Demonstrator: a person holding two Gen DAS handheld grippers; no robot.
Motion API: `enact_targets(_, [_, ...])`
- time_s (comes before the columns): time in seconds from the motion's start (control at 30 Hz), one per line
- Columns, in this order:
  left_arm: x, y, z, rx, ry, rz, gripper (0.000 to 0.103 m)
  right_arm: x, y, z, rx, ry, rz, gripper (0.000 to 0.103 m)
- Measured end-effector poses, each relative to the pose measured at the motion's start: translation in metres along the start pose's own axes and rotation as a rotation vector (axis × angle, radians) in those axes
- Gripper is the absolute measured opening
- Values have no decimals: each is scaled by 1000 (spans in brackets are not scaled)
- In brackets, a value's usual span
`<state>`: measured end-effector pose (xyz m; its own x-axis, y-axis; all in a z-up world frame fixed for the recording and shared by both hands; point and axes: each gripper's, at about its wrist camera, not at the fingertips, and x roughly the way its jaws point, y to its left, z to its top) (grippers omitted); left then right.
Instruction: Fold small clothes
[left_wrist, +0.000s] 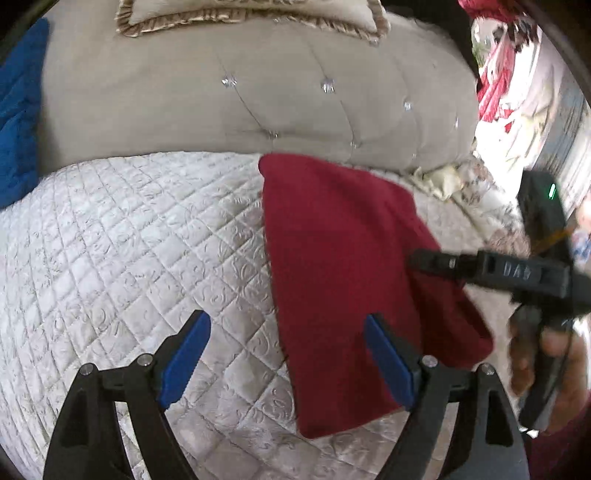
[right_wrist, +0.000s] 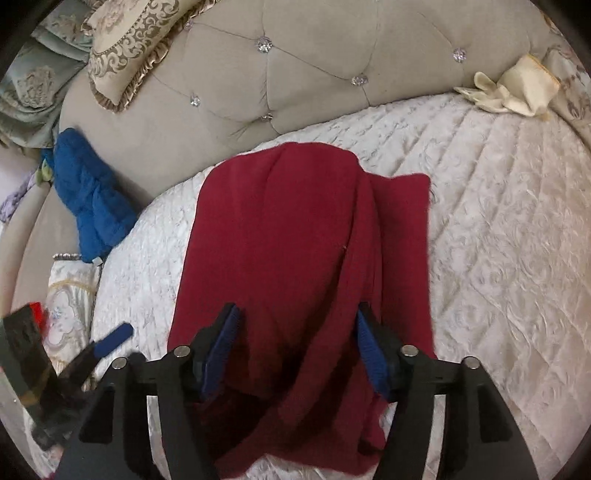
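A dark red garment (right_wrist: 295, 258) lies folded lengthwise on the white quilted bed; it also shows in the left wrist view (left_wrist: 340, 266). My right gripper (right_wrist: 297, 325) is open, its blue pads (right_wrist: 369, 343) spread over the garment's near part, just above the cloth. It reaches in from the right in the left wrist view (left_wrist: 436, 264). My left gripper (left_wrist: 286, 332) is open and empty, over the quilt at the garment's left edge. One of its blue pads shows at the left of the right wrist view (right_wrist: 114, 338).
A beige tufted headboard (right_wrist: 295, 92) curves along the bed's far side. A blue garment (right_wrist: 88, 199) lies at the left against it. Patterned pillows (right_wrist: 136, 48) rest on the headboard. A cream cloth (right_wrist: 517, 92) lies at the far right.
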<state>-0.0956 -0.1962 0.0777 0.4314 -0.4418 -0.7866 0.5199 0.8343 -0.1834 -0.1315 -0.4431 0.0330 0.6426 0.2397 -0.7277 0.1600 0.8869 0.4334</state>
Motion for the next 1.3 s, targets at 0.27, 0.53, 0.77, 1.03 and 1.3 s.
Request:
enact_targets(0.27, [9,-23,1,86,-6,10,88,-41,26,-1,-103,-75,-66,35])
enact_targets(0.53, [13,-31,-4,109,3,19,88,-9,27,-13,-168,-29,-135,0])
enact_targets(0.77, [27,-43,-8,136,46,17,88,-6,-2,-30,-122,-49,-144,0])
enact_targets(1.03, [32,-47,-9,139,51,18,88,-18,-1,-17,-47,-115,-95,27])
enact_targets(1.3, [28,-45,-4,114,27,0,88,-13,18,-2,-202,-166,-194,0])
